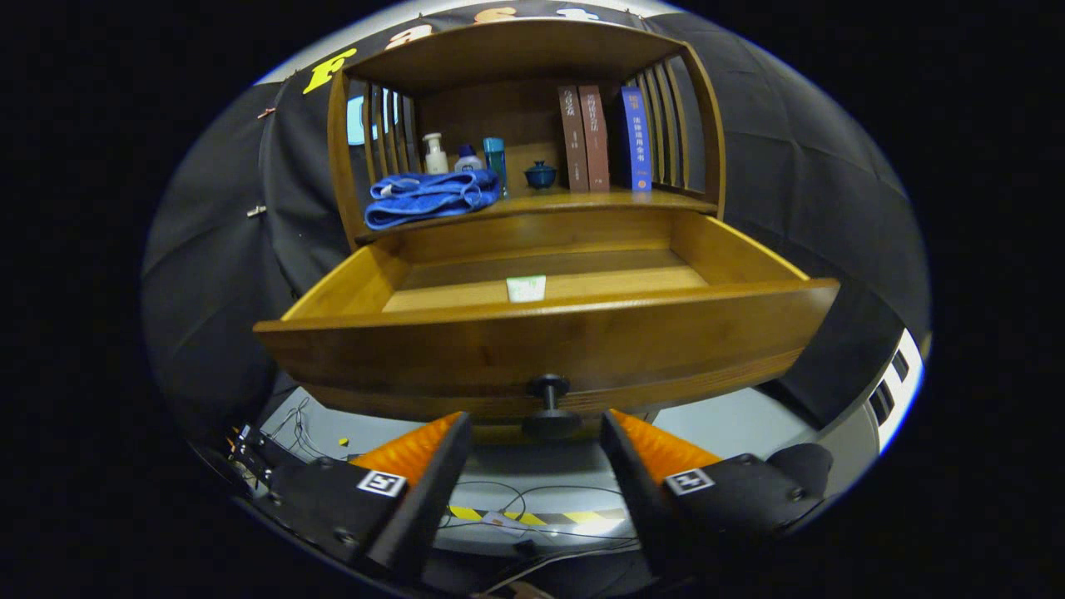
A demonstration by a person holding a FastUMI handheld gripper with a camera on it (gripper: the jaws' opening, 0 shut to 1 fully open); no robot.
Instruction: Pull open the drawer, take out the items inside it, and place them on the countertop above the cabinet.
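Observation:
The wooden drawer (549, 341) stands pulled out toward me, its front panel just ahead of the fingers. Its dark round knob (549, 408) sits in the gap between my fingertips, untouched by either. My gripper (537, 426) is open with nothing held. Inside the drawer, a small white and green item (526, 288) lies on the drawer floor near the front panel. The countertop (574, 201) above the drawer carries a folded blue towel (431, 196) on its left part.
On the countertop stand two small bottles (434, 155), a teal tumbler (495, 158), a little blue lidded bowl (541, 175) and three upright books (603, 138). Slatted side walls and a wooden top enclose this shelf. Cables and a striped tape line lie on the floor below.

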